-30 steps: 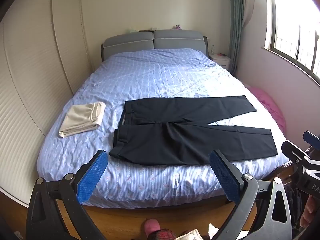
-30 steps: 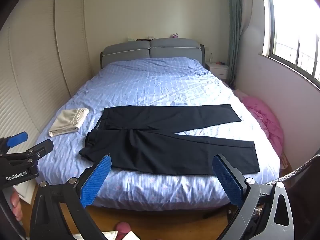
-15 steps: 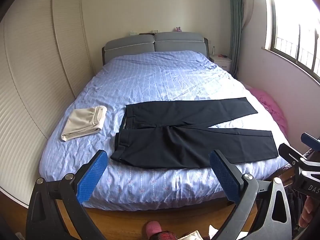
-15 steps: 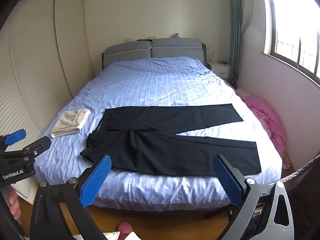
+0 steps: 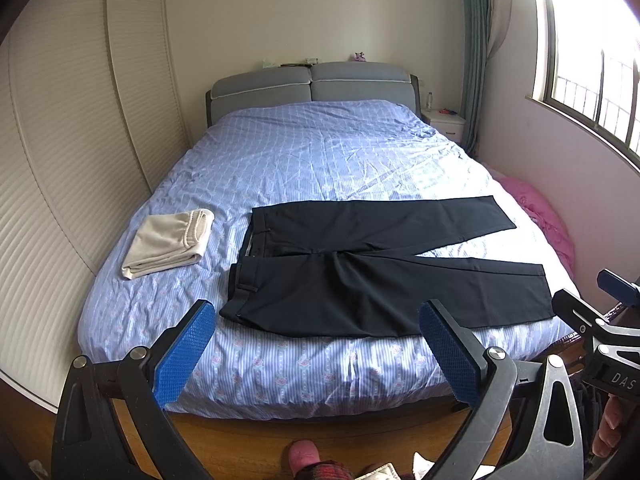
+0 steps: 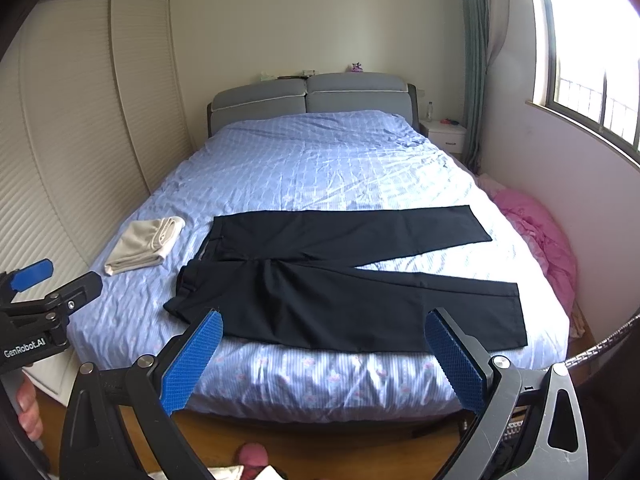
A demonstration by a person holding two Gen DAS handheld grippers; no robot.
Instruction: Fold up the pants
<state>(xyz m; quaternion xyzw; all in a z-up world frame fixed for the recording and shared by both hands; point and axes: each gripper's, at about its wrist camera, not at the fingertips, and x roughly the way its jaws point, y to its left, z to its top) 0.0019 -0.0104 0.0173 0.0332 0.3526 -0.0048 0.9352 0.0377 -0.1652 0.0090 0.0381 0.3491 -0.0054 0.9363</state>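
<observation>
Pants lying flat, both tongs spread and waiting short of the bed.

Left wrist view: the left gripper is hanging with jaws spread, gripping nothing, while the pants are lying unfolded near the foot of the bed, legs splayed in a narrow V, waistband leftward; smooth dark limp cloth on a wrinkled striped sheet. Right wrist view: the right gripper is likewise gaping and empty. Folding looks unstarted; the next move probably means pinching the near leg's hem and waistband and laying it over the far leg.
</observation>
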